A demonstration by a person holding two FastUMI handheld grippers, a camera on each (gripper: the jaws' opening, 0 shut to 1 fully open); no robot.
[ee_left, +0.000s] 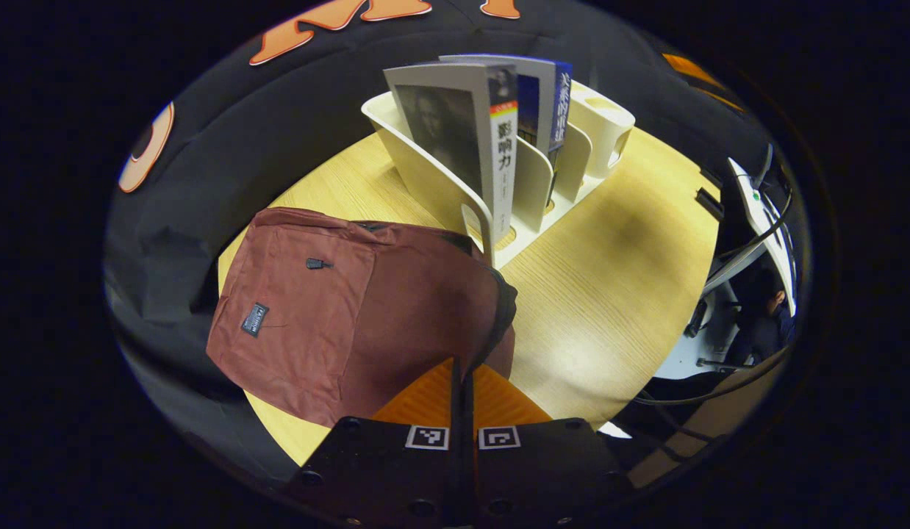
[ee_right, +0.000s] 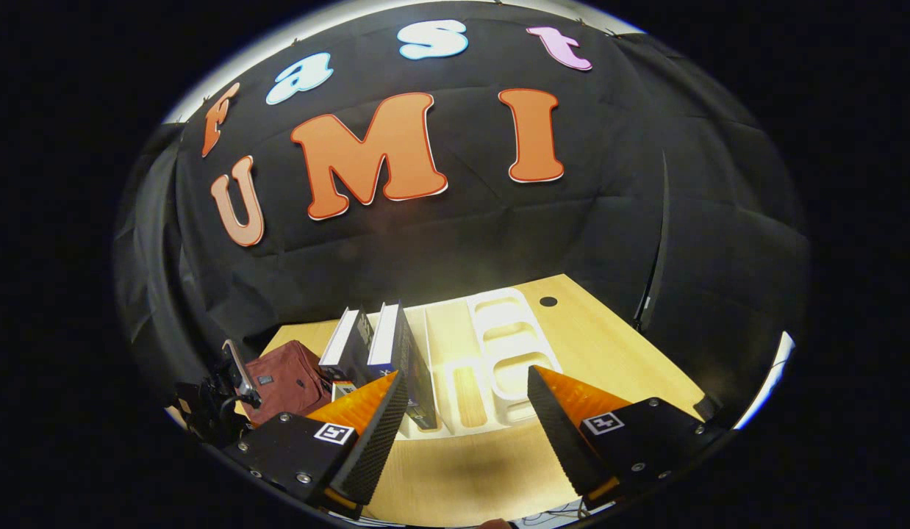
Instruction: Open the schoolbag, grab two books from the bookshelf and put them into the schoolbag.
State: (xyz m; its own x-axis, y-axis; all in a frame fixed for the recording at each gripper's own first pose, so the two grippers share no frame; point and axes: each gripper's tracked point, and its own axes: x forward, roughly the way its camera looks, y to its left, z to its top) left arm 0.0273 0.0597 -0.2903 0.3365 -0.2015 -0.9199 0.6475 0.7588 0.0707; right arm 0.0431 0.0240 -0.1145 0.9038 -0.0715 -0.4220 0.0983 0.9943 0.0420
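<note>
With my left gripper [ee_left: 462, 367] closed empty above the zipped maroon fabric schoolbag [ee_left: 337, 308] and my right gripper [ee_right: 466, 411] wide open, I judge opening comes first, needing a zipper-pull pinch.

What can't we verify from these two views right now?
- Bag zipper state: in the left gripper view the top edge faces away, and the left tool covers the near corner.
- Bag in the right gripper view: small and partly behind the other tool.
- Second book: mostly hidden behind the front book in the left gripper view.
- Shelf near edge: cut by the open right tool.
</note>
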